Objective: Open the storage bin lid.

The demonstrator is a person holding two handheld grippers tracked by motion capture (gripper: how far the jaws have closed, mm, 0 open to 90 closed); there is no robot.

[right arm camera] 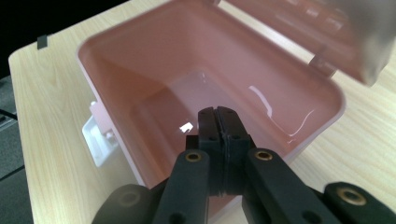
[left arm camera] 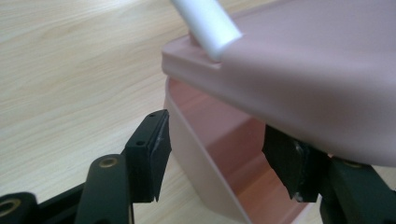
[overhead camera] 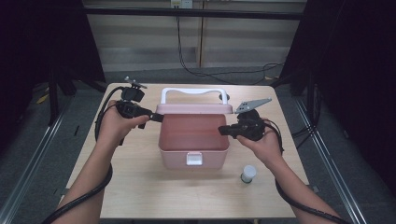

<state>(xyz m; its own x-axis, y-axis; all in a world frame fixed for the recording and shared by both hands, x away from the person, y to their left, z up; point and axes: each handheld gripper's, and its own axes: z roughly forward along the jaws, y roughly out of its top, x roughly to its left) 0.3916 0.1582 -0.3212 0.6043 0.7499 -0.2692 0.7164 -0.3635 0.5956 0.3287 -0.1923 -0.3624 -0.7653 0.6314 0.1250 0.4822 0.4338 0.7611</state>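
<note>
A pink box (overhead camera: 194, 137) sits at the centre of the high view on the light wooden table (overhead camera: 135, 182), its lid (overhead camera: 194, 109) raised and standing along the box's far edge, with a white handle (overhead camera: 194, 92) arching above it toward the top of the frame. A white latch (overhead camera: 194, 158) hangs on the near wall. The left gripper (overhead camera: 158, 117), held in the left hand (overhead camera: 119, 123), reaches in from the left of the frame to the lid's left end. In the left gripper view its fingers (left arm camera: 150, 156) stand apart on either side of the box's thin wall, just beneath the lid's rim; the left pad is clear of the wall, while the right one, dark and blurred, seems not to press either. The right gripper (overhead camera: 224, 130), in the right hand (overhead camera: 264, 142), hovers at the box's right rim, and the right gripper view shows its fingers (right arm camera: 219, 123) clenched together on nothing above the bare interior. A small white-capped bottle (overhead camera: 248, 173) stands on the table at the lower right, well apart from the box.
</note>
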